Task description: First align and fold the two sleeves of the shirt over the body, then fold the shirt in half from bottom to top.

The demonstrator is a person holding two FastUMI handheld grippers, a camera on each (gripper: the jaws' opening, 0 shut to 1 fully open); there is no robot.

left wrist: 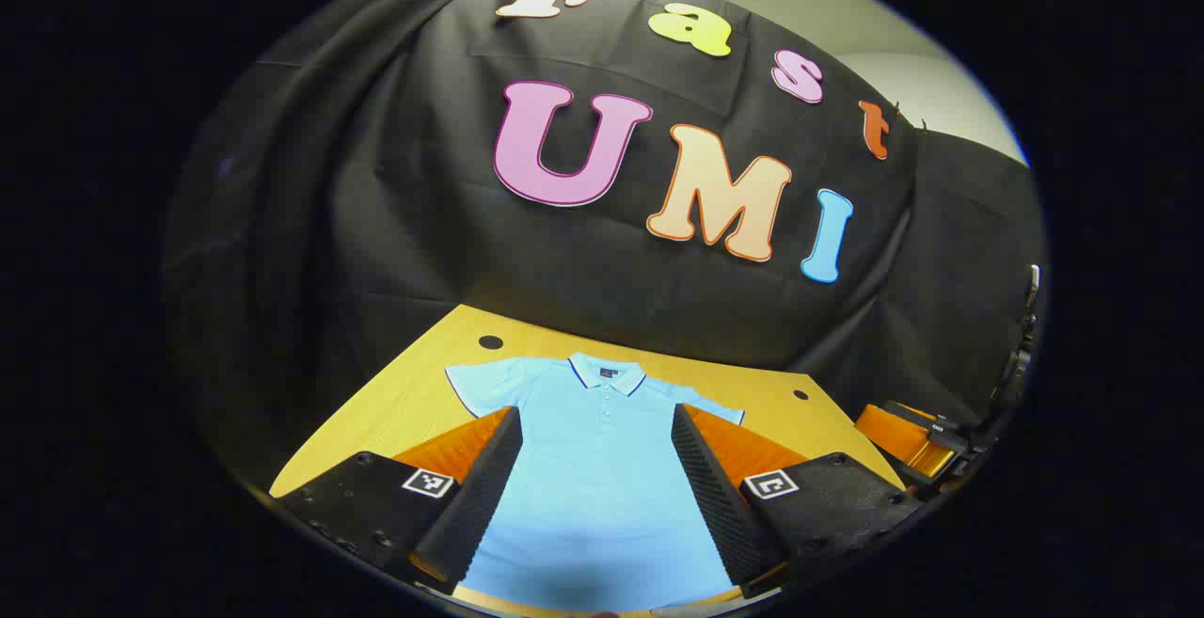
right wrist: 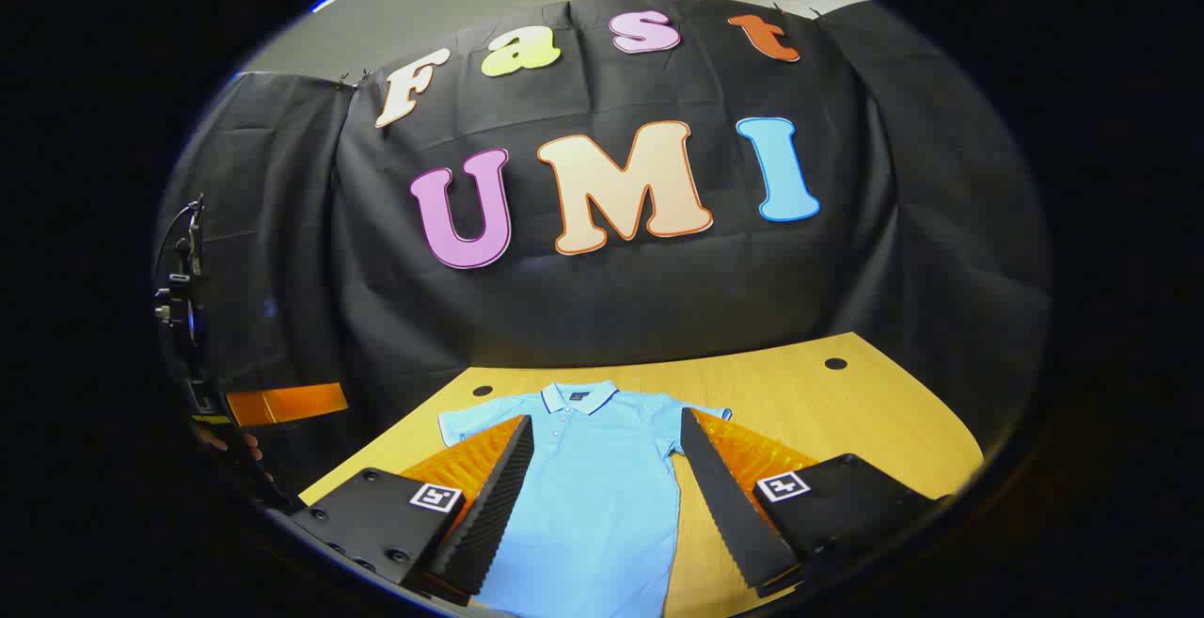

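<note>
Your left gripper (left wrist: 596, 467) spread wide, right gripper (right wrist: 607, 477) likewise, both above the flat shirt (left wrist: 602, 467), sleeves unfolded, on the table (left wrist: 414, 392)

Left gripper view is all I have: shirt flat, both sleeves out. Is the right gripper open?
Observer: Yes. In the right gripper view the right gripper hangs over the shirt with its jaws wide apart, gripping nothing.
Operator: The shirt's edge on that side? A finger hides it here.
Observer: It runs straight towards the camera between those jaws, with bare table beside it.
Operator: Can you see who holds the left gripper?
Observer: At the left rim of the right gripper view, a hand shows just below the left gripper.
</note>
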